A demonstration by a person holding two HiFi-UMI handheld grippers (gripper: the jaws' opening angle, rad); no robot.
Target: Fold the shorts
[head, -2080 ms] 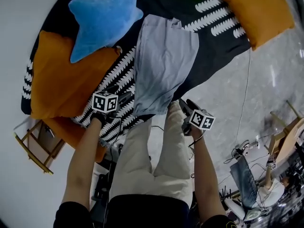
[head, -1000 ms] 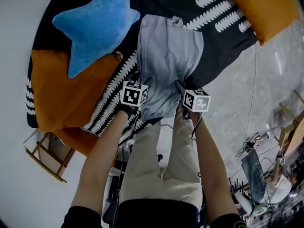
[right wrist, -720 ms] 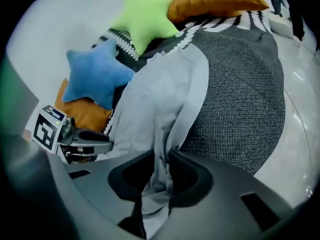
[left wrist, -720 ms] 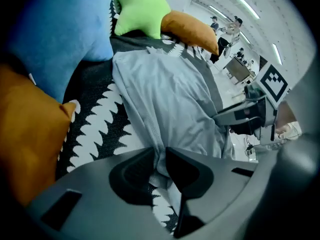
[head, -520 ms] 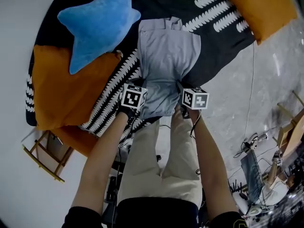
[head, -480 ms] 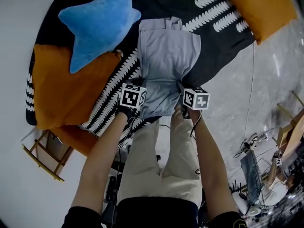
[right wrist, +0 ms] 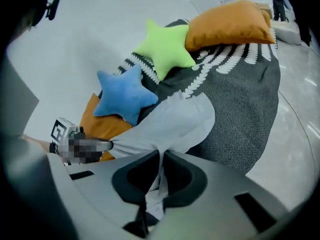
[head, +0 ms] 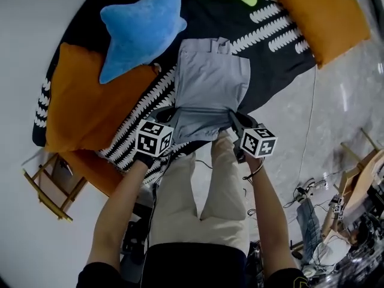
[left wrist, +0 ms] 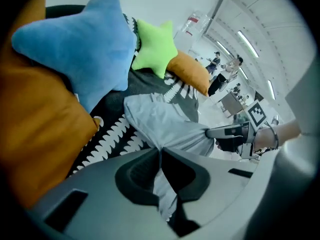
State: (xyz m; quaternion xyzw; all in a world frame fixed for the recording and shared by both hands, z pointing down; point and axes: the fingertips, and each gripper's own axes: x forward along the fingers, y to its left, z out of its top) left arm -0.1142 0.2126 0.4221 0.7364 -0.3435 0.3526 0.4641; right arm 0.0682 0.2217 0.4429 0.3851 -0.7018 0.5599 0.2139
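Grey shorts [head: 211, 83] lie on the patterned blanket [head: 282, 47], with the near hem lifted. My left tongs [head: 170, 113] and right tongs [head: 235, 120] each clamp a hem corner. I should carry both corners evenly toward the waistband [head: 207, 44]. My forearms [head: 120, 203] reach forward and the tongs angle downward.

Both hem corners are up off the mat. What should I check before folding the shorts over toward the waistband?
1. Left gripper shut on the shorts hem: ok.
2. Right gripper, jaws just closed, pinching the other hem corner: ok.
3. Hem runs straight between both grippers: ok.
4. Waistband end resting on the patterned mat: ok.
5. Blue star pillow off the shorts: ok.
6. Both fabric layers caught in each grip: cannot tell.
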